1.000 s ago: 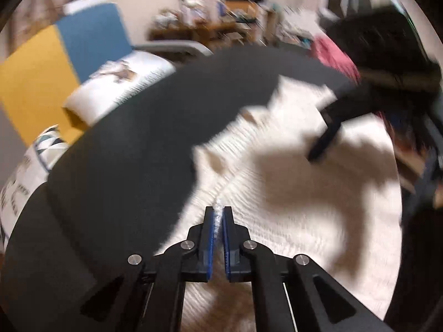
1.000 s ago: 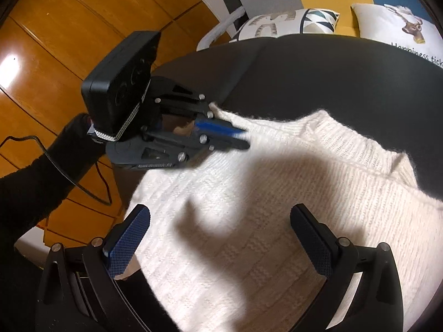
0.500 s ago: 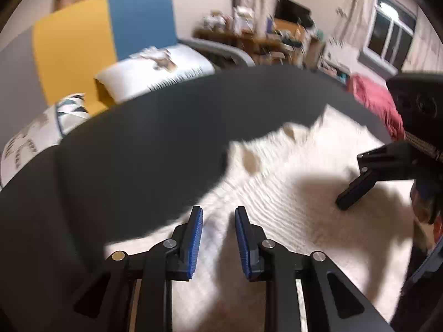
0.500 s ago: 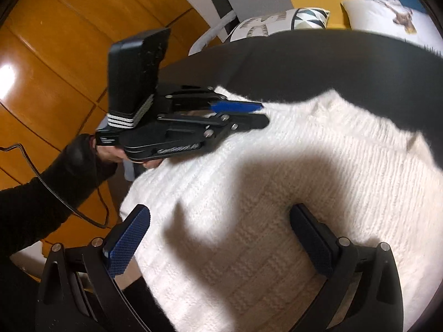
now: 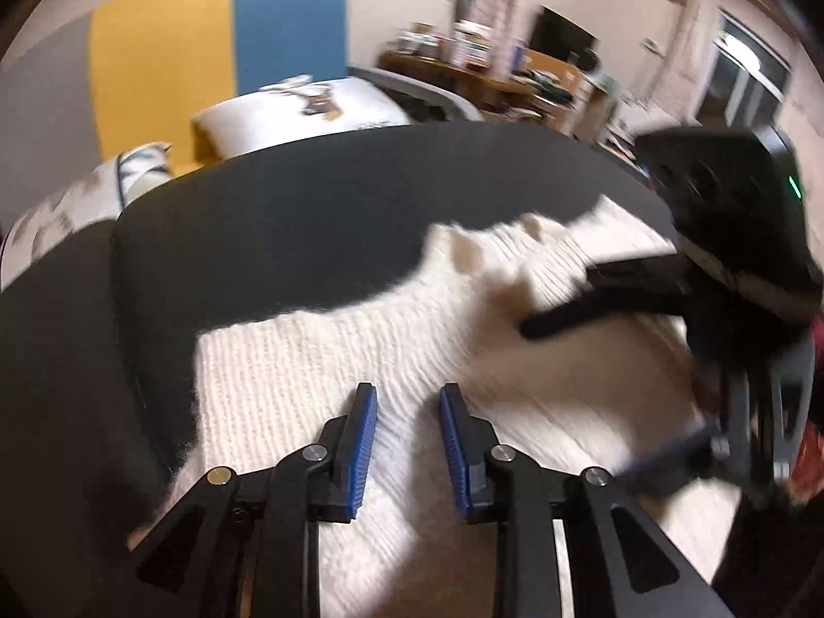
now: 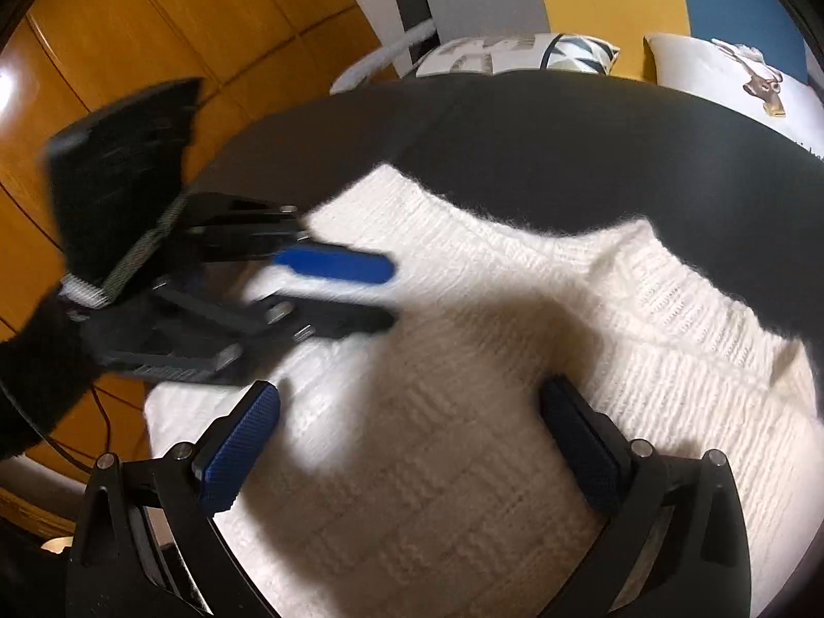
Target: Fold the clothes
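Here, in the left wrist view, the white knitted sweater (image 5: 391, 360) is lying spread over the dark round table (image 5: 268, 226), covering the side of the table nearest the camera. The left gripper (image 5: 407, 407) is hovering just above the sweater, its blue-padded jaws standing a narrow way apart with nothing pinched between them; the knit is showing through the gap, below the pads. Farther across the sweater, the right gripper (image 5: 638, 386) is appearing as a blurred black shape, one finger (image 5: 577, 314) reaching over the knit near the sweater's far edge. Beyond the table, two printed cushions (image 5: 304, 118) are resting against a yellow and blue backrest (image 5: 216, 46).

In the right wrist view, the sweater (image 6: 463, 463) is filling the near half of the table (image 6: 566, 144), and its collar edge is curving toward the table's centre. The right gripper (image 6: 407, 438) is standing wide open above the sweater, pads well apart and clear of the cloth. Toward the sweater's left edge, the left gripper (image 6: 391, 293) is pointing over the knit, slightly blurred, jaws a little parted and empty, carried by a black sleeve (image 6: 41, 360). Wooden flooring (image 6: 154, 15) is showing past the table's rim.
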`<action>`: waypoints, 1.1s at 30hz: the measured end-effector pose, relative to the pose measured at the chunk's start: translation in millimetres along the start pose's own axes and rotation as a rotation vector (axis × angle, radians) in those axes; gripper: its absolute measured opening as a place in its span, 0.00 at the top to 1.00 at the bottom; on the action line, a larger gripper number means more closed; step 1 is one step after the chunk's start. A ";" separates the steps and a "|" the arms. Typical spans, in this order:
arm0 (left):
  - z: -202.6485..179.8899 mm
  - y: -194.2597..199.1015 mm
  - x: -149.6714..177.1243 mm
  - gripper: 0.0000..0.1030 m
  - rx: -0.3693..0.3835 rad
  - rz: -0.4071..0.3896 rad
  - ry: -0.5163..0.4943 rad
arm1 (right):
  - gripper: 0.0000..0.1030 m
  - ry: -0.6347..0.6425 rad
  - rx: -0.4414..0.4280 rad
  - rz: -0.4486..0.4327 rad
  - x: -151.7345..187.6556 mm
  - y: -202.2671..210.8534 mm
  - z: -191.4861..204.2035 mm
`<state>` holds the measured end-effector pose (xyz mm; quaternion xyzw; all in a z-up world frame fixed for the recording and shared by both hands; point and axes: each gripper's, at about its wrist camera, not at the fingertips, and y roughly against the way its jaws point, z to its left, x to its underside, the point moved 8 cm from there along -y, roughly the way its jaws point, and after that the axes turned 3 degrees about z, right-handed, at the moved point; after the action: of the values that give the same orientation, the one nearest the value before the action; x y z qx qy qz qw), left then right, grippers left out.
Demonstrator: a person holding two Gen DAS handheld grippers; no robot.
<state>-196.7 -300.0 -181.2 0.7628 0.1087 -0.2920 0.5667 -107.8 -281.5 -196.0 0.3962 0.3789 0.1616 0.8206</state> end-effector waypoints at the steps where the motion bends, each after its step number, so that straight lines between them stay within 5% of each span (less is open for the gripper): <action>1: -0.9 1.5 -2.4 0.76 -0.002 -0.004 0.007 | 0.00 0.004 -0.004 -0.009 1.2 0.8 -0.5; 3: -6.2 4.7 -12.0 0.76 0.007 -0.033 -0.018 | 0.00 0.016 -0.018 -0.023 3.0 1.8 -1.0; 6: 0.4 -20.8 -18.1 0.76 -0.072 0.058 -0.058 | 0.00 -0.003 -0.061 -0.039 4.8 4.2 -4.3; 12: 19.5 -0.1 -21.6 0.76 -0.024 -0.004 0.098 | 0.00 -0.029 -0.090 -0.060 10.0 3.4 -4.3; 17: 61.6 78.4 38.4 0.71 0.066 -0.155 0.399 | 0.00 -0.034 -0.093 -0.077 5.1 4.0 1.4; 21: 62.8 111.8 108.5 0.71 0.128 -0.173 0.482 | 0.00 -0.042 -0.050 -0.076 0.9 17.3 11.8; 25: 42.0 118.2 158.9 0.70 0.247 -0.162 0.499 | 0.00 -0.052 -0.208 -0.071 3.2 27.7 50.5; 28: 22.9 116.6 162.4 0.68 0.325 -0.174 0.443 | 0.00 -0.051 -0.335 -0.010 11.0 24.0 83.2; 33: 13.2 103.9 154.7 0.65 0.359 -0.151 0.357 | 0.00 -0.009 -0.295 0.086 -5.2 -12.5 93.0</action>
<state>-24.6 -372.5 -188.4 0.8803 0.2102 -0.2088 0.3706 -42.0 -341.5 -166.0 0.2879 0.3299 0.2488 0.8639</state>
